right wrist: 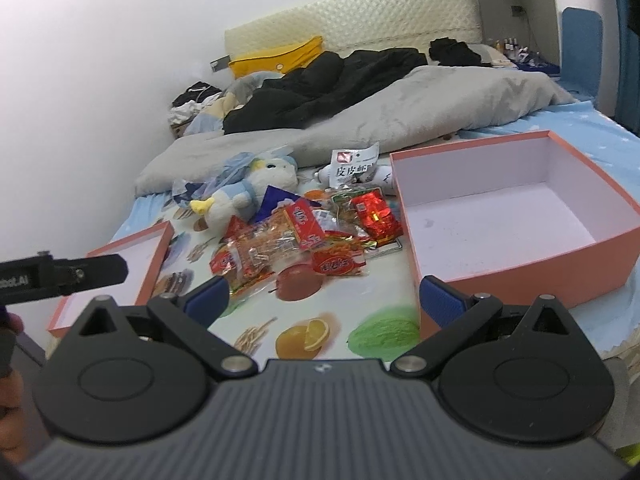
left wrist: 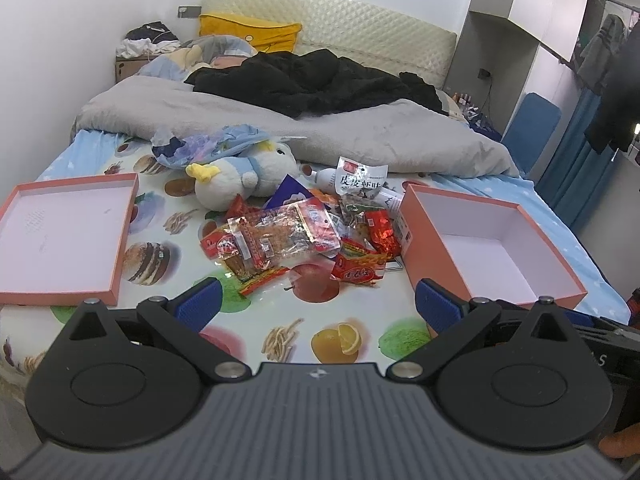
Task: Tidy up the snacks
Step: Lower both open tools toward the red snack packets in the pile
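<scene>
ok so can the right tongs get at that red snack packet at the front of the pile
Probably yes. The right tongs are open and empty, and the red snack packet lies on top at the pile's near edge, with only bare bedsheet between.

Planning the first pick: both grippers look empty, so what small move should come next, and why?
Probably ease the right gripper forward onto the nearest red snack packet. Both grippers are open, the snack pile is untouched, and the empty box sits just to its right.
</scene>
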A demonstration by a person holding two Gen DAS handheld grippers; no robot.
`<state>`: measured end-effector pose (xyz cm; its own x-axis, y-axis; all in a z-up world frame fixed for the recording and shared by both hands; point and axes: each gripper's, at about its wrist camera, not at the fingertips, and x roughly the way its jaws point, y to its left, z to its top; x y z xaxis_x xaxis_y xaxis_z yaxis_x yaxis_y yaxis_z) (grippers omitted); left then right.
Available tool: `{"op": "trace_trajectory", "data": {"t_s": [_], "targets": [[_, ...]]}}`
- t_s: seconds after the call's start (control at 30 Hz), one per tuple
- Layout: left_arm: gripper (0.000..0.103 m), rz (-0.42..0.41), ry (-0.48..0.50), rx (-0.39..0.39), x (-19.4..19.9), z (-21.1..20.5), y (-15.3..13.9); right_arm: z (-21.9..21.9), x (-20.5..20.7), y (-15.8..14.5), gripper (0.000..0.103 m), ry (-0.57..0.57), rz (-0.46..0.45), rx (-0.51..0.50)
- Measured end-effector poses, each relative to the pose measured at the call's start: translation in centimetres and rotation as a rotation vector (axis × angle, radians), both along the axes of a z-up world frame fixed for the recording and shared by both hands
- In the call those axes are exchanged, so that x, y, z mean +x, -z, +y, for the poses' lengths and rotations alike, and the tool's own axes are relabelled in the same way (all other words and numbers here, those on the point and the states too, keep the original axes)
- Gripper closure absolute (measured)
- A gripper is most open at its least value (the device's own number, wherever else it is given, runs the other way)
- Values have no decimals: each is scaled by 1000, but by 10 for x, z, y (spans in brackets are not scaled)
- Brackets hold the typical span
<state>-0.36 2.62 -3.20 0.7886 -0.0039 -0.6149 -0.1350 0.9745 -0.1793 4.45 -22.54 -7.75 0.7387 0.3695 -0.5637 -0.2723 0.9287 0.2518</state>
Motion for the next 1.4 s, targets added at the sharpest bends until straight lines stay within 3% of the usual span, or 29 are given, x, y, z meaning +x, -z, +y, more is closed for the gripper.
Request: {"op": "trace_trajectory", "data": {"t_s": [0.4,0.6,0.77,0.93,1.13,1.27,1.4], "targets": [[0,7,-21,22,6,10,8,8,9,4,0,-2,-9,-17],[0,33,-16,27,22,14,17,11,15,15,0,-10,33,-9],[0,55,-25,-10,40,22,34,18,21,23,0,-35,31,-11],[0,108,-42,17,61,27,54,34,32,33,0,-83,22,-29],[0,116,-54,15,89,49,71,58,46,37,0,-145,-47,-60],[0,141,-46,24,113,60,89,71,68,50,0,-151,-14,-55],[0,151,-29,14,135,69,112,82,87,69,7,-134,1,-121]]}}
